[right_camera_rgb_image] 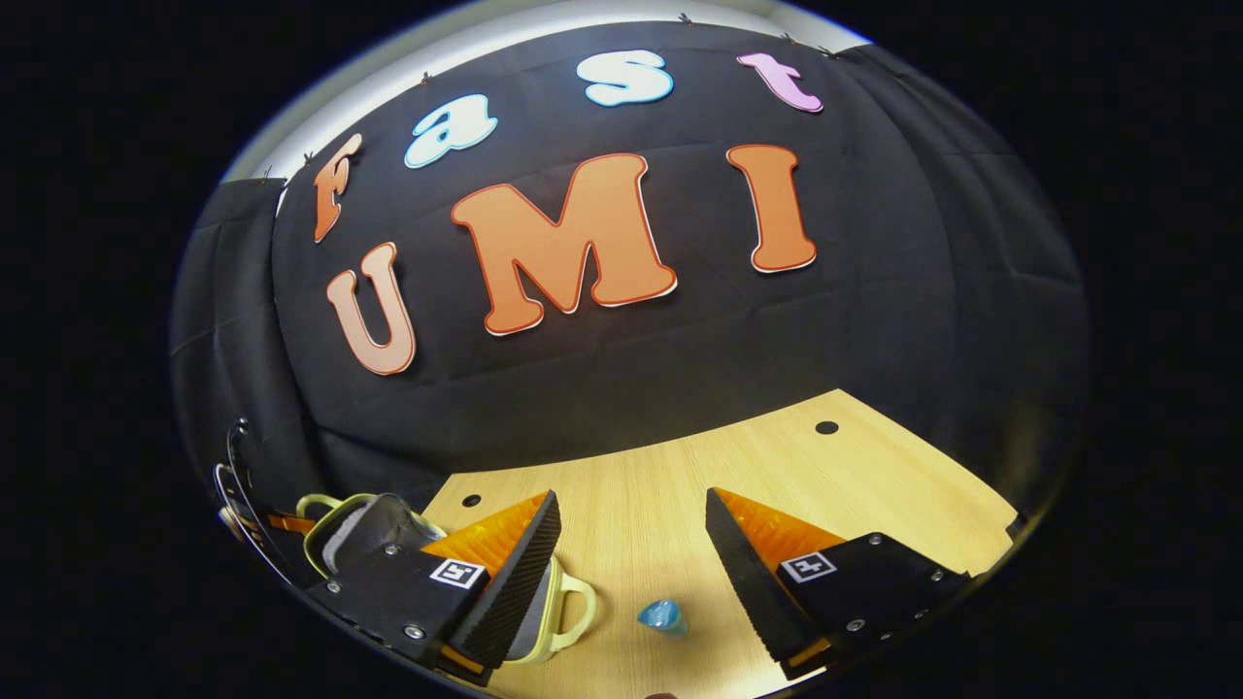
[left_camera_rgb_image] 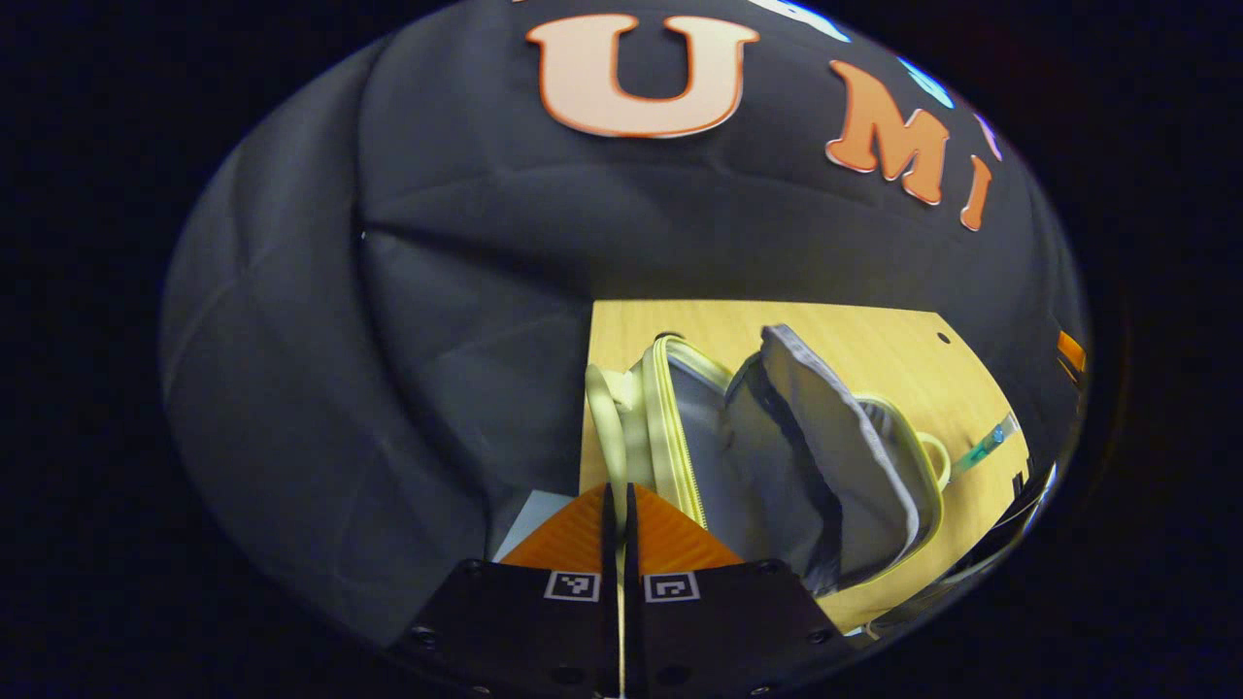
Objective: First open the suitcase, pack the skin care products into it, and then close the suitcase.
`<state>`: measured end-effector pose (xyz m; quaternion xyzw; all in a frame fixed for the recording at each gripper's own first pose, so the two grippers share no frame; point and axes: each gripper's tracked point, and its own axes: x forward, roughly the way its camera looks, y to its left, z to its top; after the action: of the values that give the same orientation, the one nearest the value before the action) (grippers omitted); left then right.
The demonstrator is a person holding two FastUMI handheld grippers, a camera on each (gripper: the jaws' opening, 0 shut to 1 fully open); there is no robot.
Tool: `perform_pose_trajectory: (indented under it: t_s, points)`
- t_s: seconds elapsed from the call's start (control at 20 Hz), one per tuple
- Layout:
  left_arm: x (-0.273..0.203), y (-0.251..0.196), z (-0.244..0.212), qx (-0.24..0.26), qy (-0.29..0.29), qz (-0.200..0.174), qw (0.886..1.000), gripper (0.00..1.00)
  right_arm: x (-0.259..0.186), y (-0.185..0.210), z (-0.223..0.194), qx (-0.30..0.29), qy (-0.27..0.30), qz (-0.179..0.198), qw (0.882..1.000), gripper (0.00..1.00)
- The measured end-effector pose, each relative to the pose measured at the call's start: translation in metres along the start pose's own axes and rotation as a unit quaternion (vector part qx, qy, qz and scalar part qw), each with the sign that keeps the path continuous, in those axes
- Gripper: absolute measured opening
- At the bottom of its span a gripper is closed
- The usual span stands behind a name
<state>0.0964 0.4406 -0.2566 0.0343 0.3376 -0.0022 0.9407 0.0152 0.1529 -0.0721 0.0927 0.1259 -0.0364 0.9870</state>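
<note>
Left gripper view: the left hand-held gripper (left_camera_rgb_image: 619, 515) has its two fingers pressed together with nothing visible between them, pointing toward the near left corner of the desk (left_camera_rgb_image: 874, 340). The suitcase (left_camera_rgb_image: 767, 456), pale yellow-green outside and grey-lined inside, lies open on the desk just ahead and to the right of the fingertips; its zipped edge runs beside them, and its lid stands tilted over the base. A handle loop shows at the suitcase's far right end. Beyond that end, apart from it, a slim tube (left_camera_rgb_image: 986, 445) with a green part lies on the wood.

Right gripper view: the right hand-held gripper (right_camera_rgb_image: 631, 553) is spread wide and holds nothing, hanging above bare desk (right_camera_rgb_image: 680, 476). The suitcase (right_camera_rgb_image: 364, 529) lies at lower left, partly hidden behind the gripper's left finger, its handle (right_camera_rgb_image: 573, 607) protruding beside that finger. A small blue object (right_camera_rgb_image: 663, 616), too blurred to identify, lies on the desk between the two fingers, nearer the camera.
</note>
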Motion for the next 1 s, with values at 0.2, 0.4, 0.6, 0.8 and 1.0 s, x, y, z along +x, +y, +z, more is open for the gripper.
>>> perform_pose_trajectory:
  t_s: [0.2,0.4,0.6,0.8,1.0]
  points:
    - [0.058,0.030,-0.051,-0.042,0.038,0.004,0.998,0.02,0.000,0.012,-0.011,-0.007,0.017,-0.002,1.000,0.95]
    - [0.100,0.028,-0.076,-0.054,0.069,0.016,0.996,0.02,-0.003,0.012,-0.015,-0.033,0.022,-0.017,0.999,0.95]
    - [0.105,0.052,-0.098,-0.059,0.091,0.055,0.993,0.11,-0.010,-0.002,-0.014,-0.036,0.018,-0.030,0.999,0.95]
    - [0.090,0.079,-0.073,-0.027,0.060,0.123,0.990,0.70,-0.016,-0.024,-0.014,-0.034,0.014,-0.045,0.998,0.95]
    - [0.057,0.035,-0.025,-0.006,-0.017,0.131,0.991,1.00,-0.020,-0.047,-0.012,-0.039,0.009,-0.053,0.998,0.95]
